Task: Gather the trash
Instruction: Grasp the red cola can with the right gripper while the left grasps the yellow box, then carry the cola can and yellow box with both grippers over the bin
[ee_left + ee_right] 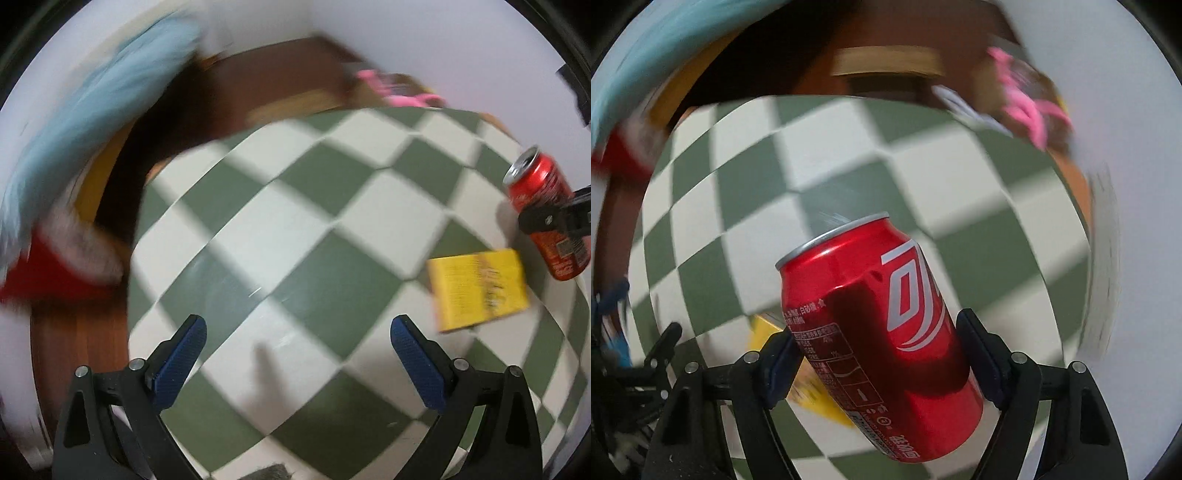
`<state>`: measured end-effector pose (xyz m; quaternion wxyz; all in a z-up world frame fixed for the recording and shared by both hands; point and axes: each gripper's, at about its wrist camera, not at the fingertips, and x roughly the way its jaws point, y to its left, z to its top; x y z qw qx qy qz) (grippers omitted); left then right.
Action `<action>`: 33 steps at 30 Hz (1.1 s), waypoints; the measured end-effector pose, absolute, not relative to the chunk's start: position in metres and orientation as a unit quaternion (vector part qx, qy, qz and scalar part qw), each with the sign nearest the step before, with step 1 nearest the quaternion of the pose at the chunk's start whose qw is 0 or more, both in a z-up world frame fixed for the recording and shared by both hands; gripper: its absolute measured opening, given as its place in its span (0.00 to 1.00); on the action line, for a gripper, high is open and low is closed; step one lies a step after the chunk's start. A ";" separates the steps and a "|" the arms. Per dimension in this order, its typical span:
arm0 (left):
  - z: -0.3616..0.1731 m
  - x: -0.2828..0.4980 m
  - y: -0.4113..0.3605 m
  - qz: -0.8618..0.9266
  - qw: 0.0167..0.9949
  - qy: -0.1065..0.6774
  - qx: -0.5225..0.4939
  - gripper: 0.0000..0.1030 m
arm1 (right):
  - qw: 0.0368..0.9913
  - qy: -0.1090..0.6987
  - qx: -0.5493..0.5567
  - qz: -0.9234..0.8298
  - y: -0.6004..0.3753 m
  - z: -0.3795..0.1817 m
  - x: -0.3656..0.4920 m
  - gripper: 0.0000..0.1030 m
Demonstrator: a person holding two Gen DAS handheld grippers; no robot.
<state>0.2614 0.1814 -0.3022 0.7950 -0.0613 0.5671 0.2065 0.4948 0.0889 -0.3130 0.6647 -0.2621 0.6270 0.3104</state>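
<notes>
Can (882, 332) sitting tilted, clamped in right claw (879, 354) above checkered tabletop (258, 229), beside yellow packet (480, 291); left claw (297, 332) gaping, holding nothing. Keeping pads squeezing evenly, avoiding slipping while carrying.

The left tongs (297, 328) point down over a surface (303, 236) covered in green and white checks, their two blue-padded fingers (177, 363) standing wide apart with nothing between them. Off to the right lies a flat yellow packet (480, 290) with dark print. Just beyond it, at the edge of view, a red drinks can (543, 206) is tilted with its open top up and to the left, and the black tip of the right tongs (554, 218) crosses its side. Past the far edge, brown wood, something pale blue (92, 110) and something pink (399, 88) show only as blurs.
</notes>
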 end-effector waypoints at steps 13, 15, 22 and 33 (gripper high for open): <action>-0.336 0.353 0.084 -0.088 0.747 0.644 0.144 0.98 | 0.649 0.720 -0.135 0.204 -0.077 -0.337 0.497 0.77; -0.343 0.360 0.079 -0.102 0.734 0.652 0.158 0.98 | 0.648 0.724 -0.128 0.200 -0.080 -0.339 0.500 0.77; -0.346 0.375 0.076 -0.142 0.716 0.669 0.142 0.74 | 0.640 0.731 -0.124 0.202 -0.082 -0.343 0.510 0.77; -0.325 0.353 0.081 -0.101 0.750 0.644 0.110 0.62 | 0.648 0.722 -0.121 0.210 -0.086 -0.342 0.510 0.75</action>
